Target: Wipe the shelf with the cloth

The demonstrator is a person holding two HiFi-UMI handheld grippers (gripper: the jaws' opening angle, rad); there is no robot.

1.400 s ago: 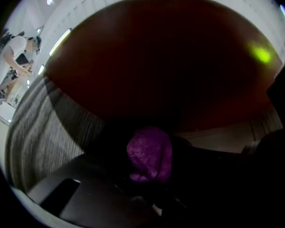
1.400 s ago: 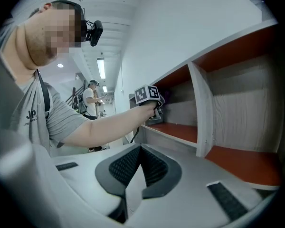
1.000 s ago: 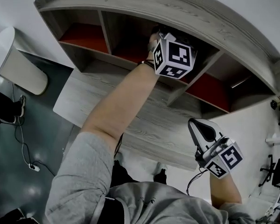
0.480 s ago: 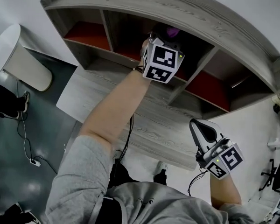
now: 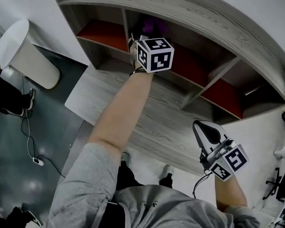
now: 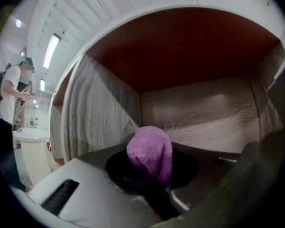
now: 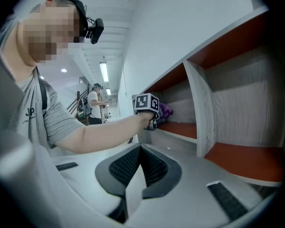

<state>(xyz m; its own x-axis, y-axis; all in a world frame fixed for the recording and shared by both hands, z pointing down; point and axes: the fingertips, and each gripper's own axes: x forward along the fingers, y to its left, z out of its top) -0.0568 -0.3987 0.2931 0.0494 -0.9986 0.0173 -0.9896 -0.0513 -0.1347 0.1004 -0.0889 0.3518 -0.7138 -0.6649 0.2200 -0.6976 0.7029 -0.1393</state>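
Observation:
The grey wooden shelf [image 5: 213, 18] has several compartments with red floors. My left gripper [image 5: 143, 38] reaches into the second compartment from the left and is shut on a purple cloth [image 5: 152, 23]. In the left gripper view the bunched cloth [image 6: 151, 151] stands out of the left gripper [image 6: 149, 177], close to the compartment's back wall [image 6: 204, 115] and its left divider [image 6: 99, 113]. My right gripper [image 5: 205, 131] hangs shut and empty at the lower right, off the shelf. The right gripper view shows the right gripper [image 7: 135, 172], the left marker cube [image 7: 147, 103] and the cloth [image 7: 165, 110] beyond.
A grey wooden desktop [image 5: 152, 122] runs below the shelf. A white round bin [image 5: 21, 56] stands on the dark floor at the left, with cables [image 5: 28, 148] nearby. Upright dividers [image 7: 199, 113] separate the compartments. A person [image 6: 12, 96] stands in the background.
My left gripper has swept leftward across the compartment with the cloth in it. The right gripper has stayed where it was.

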